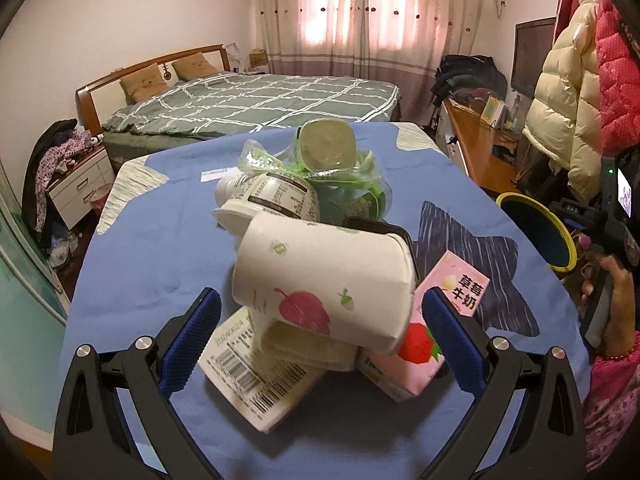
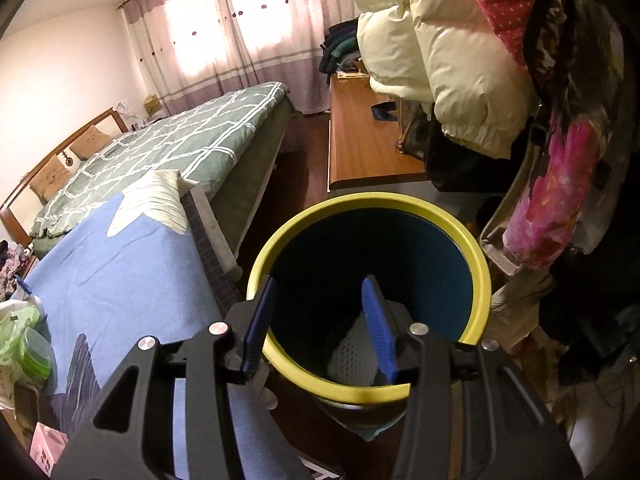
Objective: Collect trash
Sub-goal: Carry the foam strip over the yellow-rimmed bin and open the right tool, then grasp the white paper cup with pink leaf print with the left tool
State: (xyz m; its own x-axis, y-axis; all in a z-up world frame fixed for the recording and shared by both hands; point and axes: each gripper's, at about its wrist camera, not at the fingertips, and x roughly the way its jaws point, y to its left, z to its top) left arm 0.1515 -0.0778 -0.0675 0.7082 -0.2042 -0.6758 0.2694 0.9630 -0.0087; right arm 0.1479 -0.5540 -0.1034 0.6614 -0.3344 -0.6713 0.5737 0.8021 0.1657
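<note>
On the blue tablecloth (image 1: 152,240), left gripper (image 1: 320,312) spread wide, astride the white leaf-printed paper cup (image 1: 320,280) topping the trash pile. Right gripper (image 2: 320,320), parted and empty, hangs over the yellow-rimmed blue bin (image 2: 476,264). Judged next: close on the cup.

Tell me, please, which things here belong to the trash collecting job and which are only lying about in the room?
Job: paper cup, pink milk carton, barcode carton, yogurt tub, green plastic wrapping, bin.

Lying about: bed, cream jacket, wooden desk, nightstand.
</note>
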